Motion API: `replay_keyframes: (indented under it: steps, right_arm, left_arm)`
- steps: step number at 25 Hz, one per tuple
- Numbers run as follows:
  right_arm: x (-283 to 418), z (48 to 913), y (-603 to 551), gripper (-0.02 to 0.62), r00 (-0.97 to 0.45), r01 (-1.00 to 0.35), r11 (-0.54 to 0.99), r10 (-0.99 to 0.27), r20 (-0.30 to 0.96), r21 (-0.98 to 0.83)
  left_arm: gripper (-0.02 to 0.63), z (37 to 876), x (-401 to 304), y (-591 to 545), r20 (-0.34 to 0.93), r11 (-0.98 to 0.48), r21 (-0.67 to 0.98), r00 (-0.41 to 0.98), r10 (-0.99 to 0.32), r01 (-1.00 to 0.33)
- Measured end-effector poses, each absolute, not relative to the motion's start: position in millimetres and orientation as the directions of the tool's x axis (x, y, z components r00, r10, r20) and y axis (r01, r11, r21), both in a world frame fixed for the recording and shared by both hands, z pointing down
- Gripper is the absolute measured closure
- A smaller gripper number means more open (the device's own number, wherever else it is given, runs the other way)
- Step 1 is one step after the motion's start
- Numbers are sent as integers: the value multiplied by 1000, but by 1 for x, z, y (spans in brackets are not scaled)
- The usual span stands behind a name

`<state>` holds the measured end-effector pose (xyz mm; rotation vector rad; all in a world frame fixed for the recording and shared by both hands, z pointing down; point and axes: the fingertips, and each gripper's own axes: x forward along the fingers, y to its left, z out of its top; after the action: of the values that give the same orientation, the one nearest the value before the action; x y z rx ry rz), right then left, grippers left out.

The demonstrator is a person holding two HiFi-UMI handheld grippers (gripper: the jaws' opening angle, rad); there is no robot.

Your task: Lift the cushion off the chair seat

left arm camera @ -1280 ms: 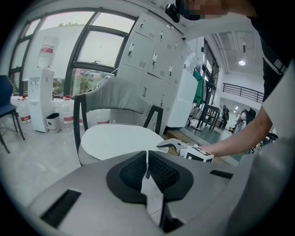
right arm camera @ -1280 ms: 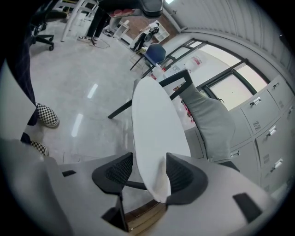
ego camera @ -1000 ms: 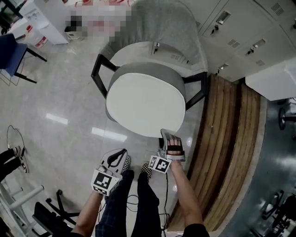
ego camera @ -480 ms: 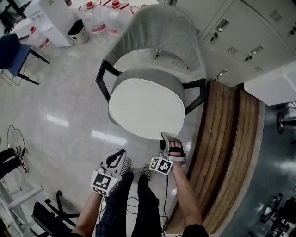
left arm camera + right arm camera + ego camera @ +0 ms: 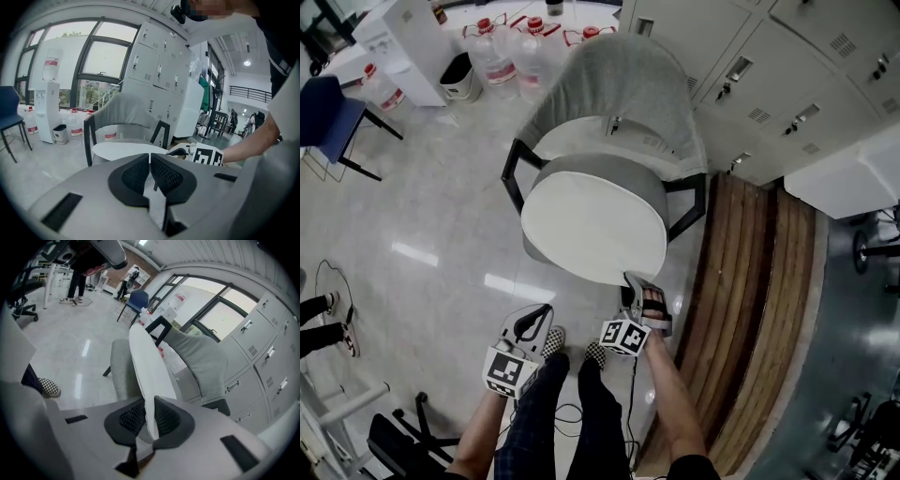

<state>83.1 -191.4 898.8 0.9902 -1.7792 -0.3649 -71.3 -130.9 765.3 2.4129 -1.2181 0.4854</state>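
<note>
Right claw (image 5: 149,420) is closing on the front edge of the flat white oval cushion (image 5: 592,223), which sits on the grey padded chair (image 5: 623,89) seat. Left claw (image 5: 150,165) is pinched closed, nothing in it.

Large water bottles (image 5: 502,52) by the wall, black bin (image 5: 461,77) beside them, white water dispenser (image 5: 398,42), blue chair (image 5: 326,108) at left, grey lockers (image 5: 759,75), wooden floor strip (image 5: 750,309) below lockers, white cabinet (image 5: 844,173) at right, glossy pale floor (image 5: 422,206)
</note>
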Motion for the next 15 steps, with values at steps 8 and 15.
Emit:
replay_keyframes:
  steps: [8,15]
  right_arm:
    - [82,839,-200,545,-164,-530,609,-757,633,590]
    - [84,791,-191,546,-194,-627,592,-748,634,507]
  left_arm:
    - [581,718,-76,-133,433,-546,194,570,-698,-815]
    - [581,673,-73,-131,402,-549,207,582,-707,-810]
